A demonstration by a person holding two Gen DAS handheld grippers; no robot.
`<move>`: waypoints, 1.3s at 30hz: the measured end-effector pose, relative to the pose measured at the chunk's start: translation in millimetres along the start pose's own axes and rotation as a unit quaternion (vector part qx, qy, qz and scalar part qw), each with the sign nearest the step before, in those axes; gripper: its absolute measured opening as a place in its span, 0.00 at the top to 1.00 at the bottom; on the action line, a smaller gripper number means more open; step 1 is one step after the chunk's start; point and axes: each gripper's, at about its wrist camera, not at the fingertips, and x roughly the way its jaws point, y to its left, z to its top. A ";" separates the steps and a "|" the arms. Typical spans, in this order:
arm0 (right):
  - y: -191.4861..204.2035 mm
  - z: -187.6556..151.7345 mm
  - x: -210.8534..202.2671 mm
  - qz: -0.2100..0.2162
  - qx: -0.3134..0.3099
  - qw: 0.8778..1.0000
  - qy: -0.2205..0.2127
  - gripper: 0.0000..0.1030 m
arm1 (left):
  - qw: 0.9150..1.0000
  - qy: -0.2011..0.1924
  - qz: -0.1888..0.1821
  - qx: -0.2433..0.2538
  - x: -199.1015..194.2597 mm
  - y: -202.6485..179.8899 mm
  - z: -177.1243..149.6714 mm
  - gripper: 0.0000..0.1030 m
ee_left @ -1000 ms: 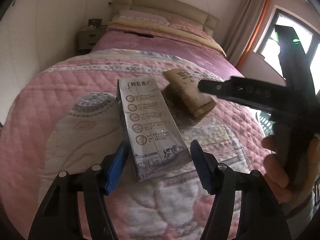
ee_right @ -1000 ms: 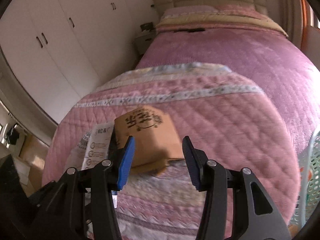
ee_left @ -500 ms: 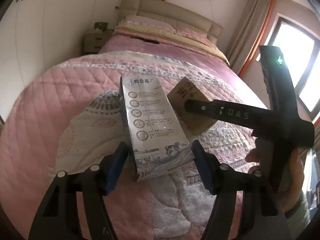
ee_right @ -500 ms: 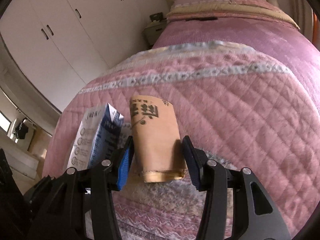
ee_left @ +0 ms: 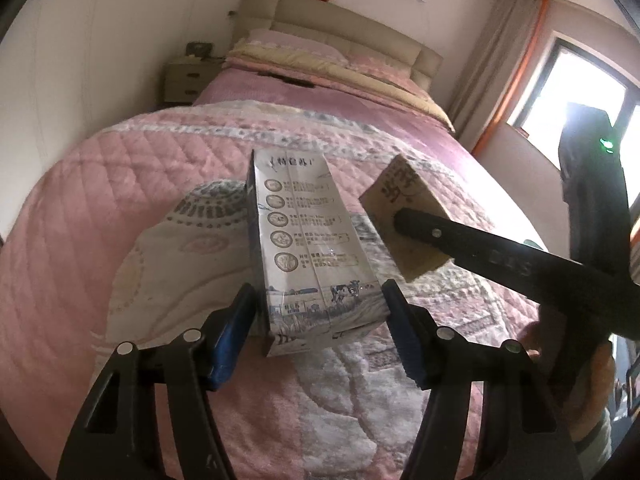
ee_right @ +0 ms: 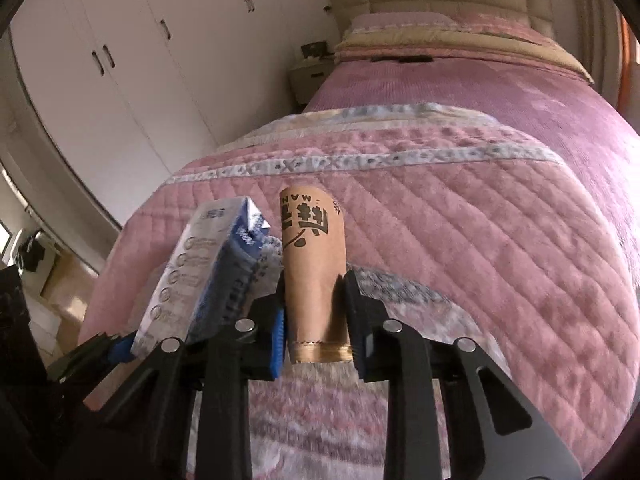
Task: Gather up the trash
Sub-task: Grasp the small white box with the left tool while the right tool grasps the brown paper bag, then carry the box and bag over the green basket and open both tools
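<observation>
Daylight floods from the window (ee_left: 580,92) right of the jaws, blown out to white glare — the room is otherwise dim. Fisheye bending darkens corners; the quilt (ee_right: 320,412) below the jaws smears with motion blur.

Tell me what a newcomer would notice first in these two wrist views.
Front and centre, the left gripper clamps a blue-and-white milk carton, and beside it the right gripper grips a brown paper cup with bold black characters. Behind both spreads the pink quilted bedspread, running back to a beige headboard.
</observation>
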 end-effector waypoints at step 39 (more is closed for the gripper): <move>-246.6 -84.1 -242.7 -0.193 0.223 0.941 -0.167 0.78 | 0.940 -0.045 -0.210 0.266 9.9 -315.6 13.9 0.46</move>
